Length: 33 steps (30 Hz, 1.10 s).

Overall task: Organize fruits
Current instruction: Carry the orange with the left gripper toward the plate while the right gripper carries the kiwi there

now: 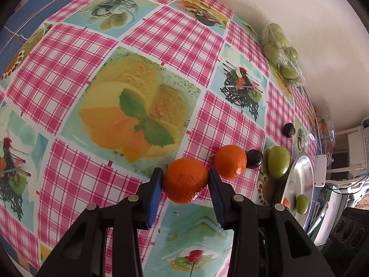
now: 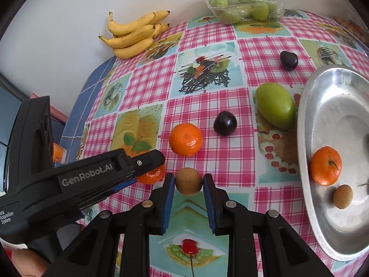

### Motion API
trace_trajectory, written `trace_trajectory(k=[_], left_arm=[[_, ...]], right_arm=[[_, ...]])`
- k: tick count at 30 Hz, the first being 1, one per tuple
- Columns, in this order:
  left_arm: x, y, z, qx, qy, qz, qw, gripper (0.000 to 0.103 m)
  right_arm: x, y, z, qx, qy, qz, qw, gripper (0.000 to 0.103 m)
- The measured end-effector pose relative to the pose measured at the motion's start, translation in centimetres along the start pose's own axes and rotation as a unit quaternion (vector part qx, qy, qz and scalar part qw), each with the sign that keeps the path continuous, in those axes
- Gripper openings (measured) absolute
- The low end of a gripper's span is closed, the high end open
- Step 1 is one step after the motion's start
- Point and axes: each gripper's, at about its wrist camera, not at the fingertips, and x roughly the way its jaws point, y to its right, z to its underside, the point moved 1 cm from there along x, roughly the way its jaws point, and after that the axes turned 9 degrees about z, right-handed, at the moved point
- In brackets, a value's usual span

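Tangerine (image 1: 185,180) sits clamped in left tool (image 1: 186,179).

Tablecloth (image 2: 207,106): pink-and-white check, turquoise squares with printed fruit desserts, blue border.
Tangerines (image 2: 185,139) bright orange, one on tray (image 2: 325,166) with green stem.
Plums (image 2: 225,123) dark purple, near black.
Mango (image 2: 275,108) green.
Kiwi (image 2: 189,181) tan-brown.
Bananas (image 2: 133,34) yellow, brown-speckled.
Bagged fruit (image 2: 244,7) pale green.
Tray (image 2: 322,230) silver.
Gripper pads (image 2: 169,204) blue on black frames.

A plain white wall (image 2: 57,11) backs the table's pink-checked printed tablecloth (image 2: 207,106) in daylight.
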Motion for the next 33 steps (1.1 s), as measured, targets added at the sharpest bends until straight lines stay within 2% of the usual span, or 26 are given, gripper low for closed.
trace_trajectory(k=[4, 8, 18, 33], left_arm=[[-0.2, 0.0, 0.0, -0.003, 0.005, -0.002, 1.0000, 0.041], [-1.3, -0.1, -0.3, 0.001, 0.026, -0.012, 0.9996, 0.040], [-2.7, 0.7, -0.3, 0.011, 0.048, -0.009, 0.9987, 0.040], [-2.6, 3.8, 0.7, 0.050, 0.055, -0.014, 0.9972, 0.040]], right_arm=[[-0.3, 0.6, -0.1, 0.005, 0.001, -0.002, 1.000, 0.027], [-0.8, 0.8, -0.2, 0.008, 0.006, -0.007, 1.000, 0.027], [-3.0, 1.9, -0.6, 0.025, 0.033, -0.015, 0.999, 0.027], [-6.4, 7.1, -1.2, 0.082, 0.071, 0.007, 0.994, 0.027]])
